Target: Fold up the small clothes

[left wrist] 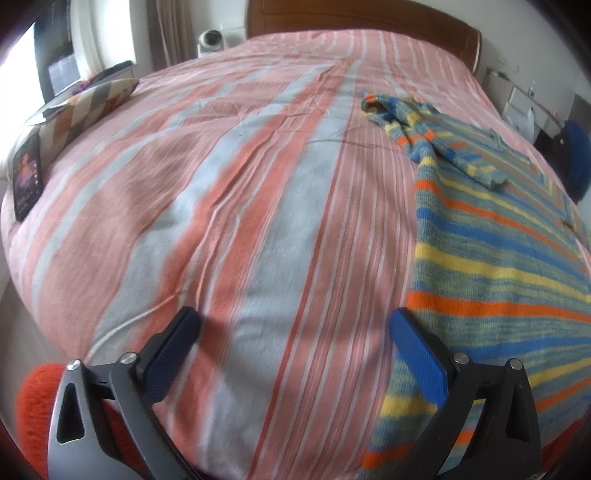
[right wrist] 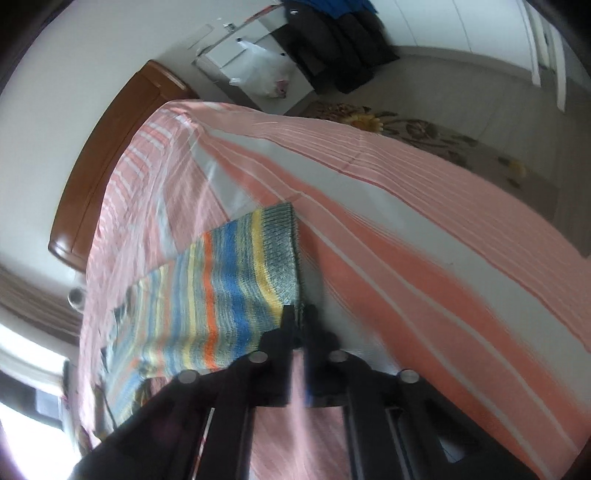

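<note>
A knitted sweater (left wrist: pixel 498 266) with blue, yellow, orange and grey-green stripes lies spread on the bed, one sleeve (left wrist: pixel 413 114) bunched toward the headboard. My left gripper (left wrist: pixel 295 321) hangs open over the bedspread, its right finger (left wrist: pixel 417 350) at the sweater's left edge, nothing between the pads. In the right wrist view the same sweater (right wrist: pixel 229 280) lies flat, and my right gripper (right wrist: pixel 301 312) is shut on the corner of its ribbed hem (right wrist: pixel 284 251). The view is blurred.
The bed carries a pink, grey and orange striped cover (left wrist: pixel 240 206). A patterned cushion (left wrist: pixel 88 107) and a dark card (left wrist: pixel 27 177) lie at its left edge. An orange knit item (left wrist: pixel 33 402) shows bottom left. Wooden headboard (left wrist: pixel 362 18); floor rug (right wrist: pixel 424 129) and cabinet (right wrist: pixel 255 66) beside the bed.
</note>
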Demonstrator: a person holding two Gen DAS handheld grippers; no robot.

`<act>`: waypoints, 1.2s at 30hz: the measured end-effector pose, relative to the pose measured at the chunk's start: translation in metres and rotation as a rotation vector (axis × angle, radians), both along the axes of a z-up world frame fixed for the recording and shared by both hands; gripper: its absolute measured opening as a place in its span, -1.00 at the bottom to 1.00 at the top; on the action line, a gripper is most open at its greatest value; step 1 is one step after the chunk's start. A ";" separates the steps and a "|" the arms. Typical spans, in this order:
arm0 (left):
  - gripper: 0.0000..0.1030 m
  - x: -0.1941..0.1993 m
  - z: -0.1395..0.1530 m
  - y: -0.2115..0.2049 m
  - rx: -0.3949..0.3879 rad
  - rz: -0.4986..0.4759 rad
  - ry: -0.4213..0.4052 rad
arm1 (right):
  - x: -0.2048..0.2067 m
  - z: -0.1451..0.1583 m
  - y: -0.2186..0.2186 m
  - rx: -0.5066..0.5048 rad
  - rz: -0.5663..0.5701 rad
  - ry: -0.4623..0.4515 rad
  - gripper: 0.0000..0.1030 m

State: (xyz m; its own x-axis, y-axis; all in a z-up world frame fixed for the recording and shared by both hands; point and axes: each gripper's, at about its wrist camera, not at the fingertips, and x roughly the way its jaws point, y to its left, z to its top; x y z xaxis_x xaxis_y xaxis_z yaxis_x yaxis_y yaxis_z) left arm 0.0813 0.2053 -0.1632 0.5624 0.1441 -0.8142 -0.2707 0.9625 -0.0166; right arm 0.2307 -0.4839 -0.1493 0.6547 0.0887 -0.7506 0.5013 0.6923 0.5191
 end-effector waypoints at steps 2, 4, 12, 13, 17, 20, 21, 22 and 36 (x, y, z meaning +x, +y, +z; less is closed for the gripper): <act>0.97 -0.004 0.019 -0.002 0.013 -0.015 -0.016 | -0.004 0.007 0.002 -0.020 0.028 -0.005 -0.49; 0.97 -0.004 0.052 -0.010 0.022 -0.092 -0.086 | -0.018 0.019 0.003 -0.039 0.061 -0.025 0.18; 0.98 0.083 0.123 -0.095 0.088 -0.593 -0.142 | -0.085 0.062 0.068 -0.381 0.238 -0.087 0.41; 0.98 0.098 0.116 -0.110 0.112 -0.654 -0.121 | -0.088 0.060 0.079 -0.380 0.265 -0.097 0.41; 0.81 0.157 0.069 -0.145 0.176 -0.729 0.015 | -0.103 0.045 0.116 -0.354 0.333 -0.141 0.41; 0.67 0.189 0.036 -0.146 0.184 -0.702 0.114 | -0.107 0.030 0.138 -0.350 0.383 -0.143 0.41; 0.67 0.192 0.028 -0.144 0.189 -0.698 0.132 | -0.108 0.027 0.141 -0.354 0.394 -0.142 0.41; 0.68 0.196 0.019 -0.142 0.192 -0.693 0.151 | -0.108 0.025 0.145 -0.359 0.405 -0.141 0.41; -0.88 0.207 0.090 0.041 -0.056 0.002 -0.071 | -0.113 0.024 0.157 -0.407 0.429 -0.168 0.41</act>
State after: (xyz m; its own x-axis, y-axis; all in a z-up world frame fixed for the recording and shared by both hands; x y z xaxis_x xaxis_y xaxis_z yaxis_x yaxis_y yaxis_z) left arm 0.2880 0.2460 -0.0731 0.6188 0.1012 -0.7790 -0.2691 0.9590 -0.0892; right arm 0.1175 -0.3270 -0.1249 0.7362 0.0987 -0.6696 0.0685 0.9734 0.2187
